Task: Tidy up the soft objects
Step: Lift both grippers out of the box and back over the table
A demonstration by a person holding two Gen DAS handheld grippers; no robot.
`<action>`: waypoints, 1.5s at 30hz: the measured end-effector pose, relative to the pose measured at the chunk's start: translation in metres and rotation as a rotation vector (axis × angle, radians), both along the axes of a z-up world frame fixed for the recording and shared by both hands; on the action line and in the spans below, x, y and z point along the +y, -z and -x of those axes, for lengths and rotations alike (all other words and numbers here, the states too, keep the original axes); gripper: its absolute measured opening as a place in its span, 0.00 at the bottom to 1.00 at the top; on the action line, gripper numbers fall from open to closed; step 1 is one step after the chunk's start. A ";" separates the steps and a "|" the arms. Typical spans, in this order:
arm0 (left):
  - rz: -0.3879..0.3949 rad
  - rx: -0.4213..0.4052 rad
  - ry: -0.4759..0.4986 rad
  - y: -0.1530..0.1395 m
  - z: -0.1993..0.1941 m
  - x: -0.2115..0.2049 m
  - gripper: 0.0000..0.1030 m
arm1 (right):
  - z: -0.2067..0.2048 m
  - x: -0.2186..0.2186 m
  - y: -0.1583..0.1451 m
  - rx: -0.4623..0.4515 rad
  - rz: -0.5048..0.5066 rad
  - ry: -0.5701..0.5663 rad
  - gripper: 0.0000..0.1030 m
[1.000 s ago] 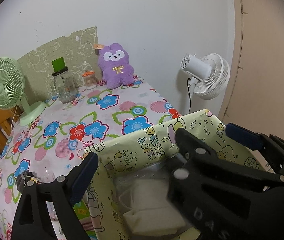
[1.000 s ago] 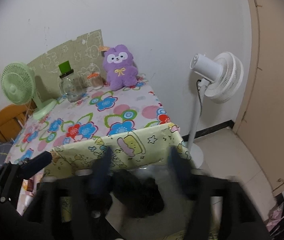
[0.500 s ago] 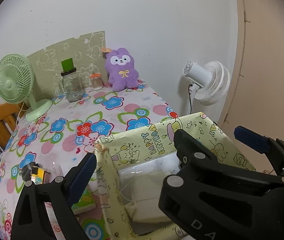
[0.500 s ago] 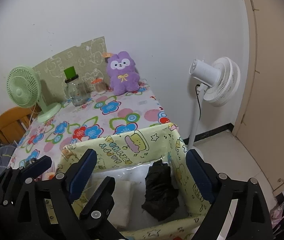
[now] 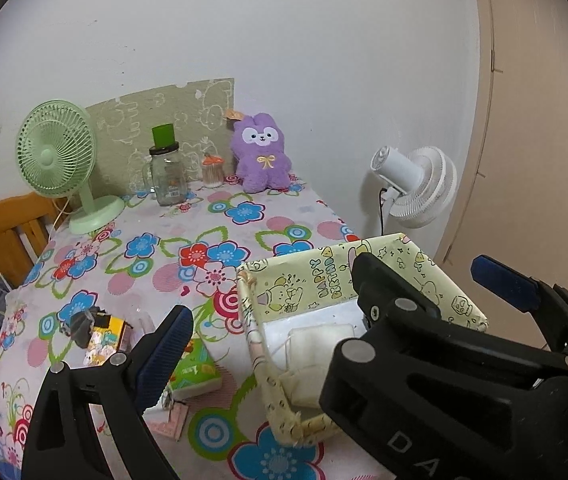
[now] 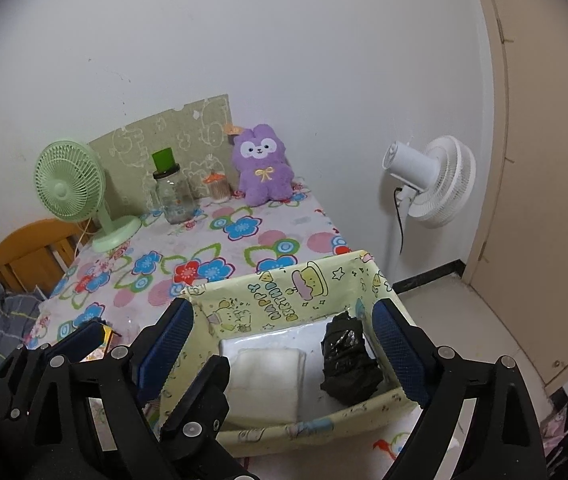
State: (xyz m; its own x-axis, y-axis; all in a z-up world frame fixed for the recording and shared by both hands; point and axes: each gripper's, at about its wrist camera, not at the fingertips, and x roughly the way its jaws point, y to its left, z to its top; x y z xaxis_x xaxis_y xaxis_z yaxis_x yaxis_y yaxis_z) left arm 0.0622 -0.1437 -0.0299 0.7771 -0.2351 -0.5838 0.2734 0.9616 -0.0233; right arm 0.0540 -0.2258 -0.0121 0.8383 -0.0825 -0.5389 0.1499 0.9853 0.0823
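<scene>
A yellow cartoon-print box (image 6: 284,300) (image 5: 436,284) stands at the table's near right corner. Inside lie a folded white cloth (image 6: 264,376) (image 5: 316,340) and a crumpled black bag (image 6: 348,364). A purple plush bunny (image 5: 262,160) (image 6: 262,170) sits at the far end against the wall. My right gripper (image 6: 284,340) is open and empty above the box. My left gripper (image 5: 336,312) is open and empty, its right side hidden by the other gripper's body. A green tissue pack (image 5: 192,372) lies left of the box.
A green desk fan (image 5: 64,164), a glass jar with a green lid (image 5: 168,172) and a small toothpick jar (image 5: 213,168) stand at the far side. A yellow packet (image 5: 104,336) lies near left. A white floor fan (image 6: 428,180) stands beyond the table's right edge. A wooden chair (image 6: 28,252) stands left.
Both grippers have pulled back and up from the box. The right gripper, low over the black bag before, now stands open above it, and the whole box shows.
</scene>
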 end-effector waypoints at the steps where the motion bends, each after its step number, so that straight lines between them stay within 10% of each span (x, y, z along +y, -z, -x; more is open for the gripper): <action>1: 0.001 -0.004 -0.003 0.000 0.002 0.003 0.94 | 0.002 0.003 -0.001 -0.001 0.007 -0.002 0.90; 45: -0.069 0.034 -0.227 0.049 0.017 0.148 0.94 | -0.007 0.149 0.059 0.076 -0.016 -0.219 0.91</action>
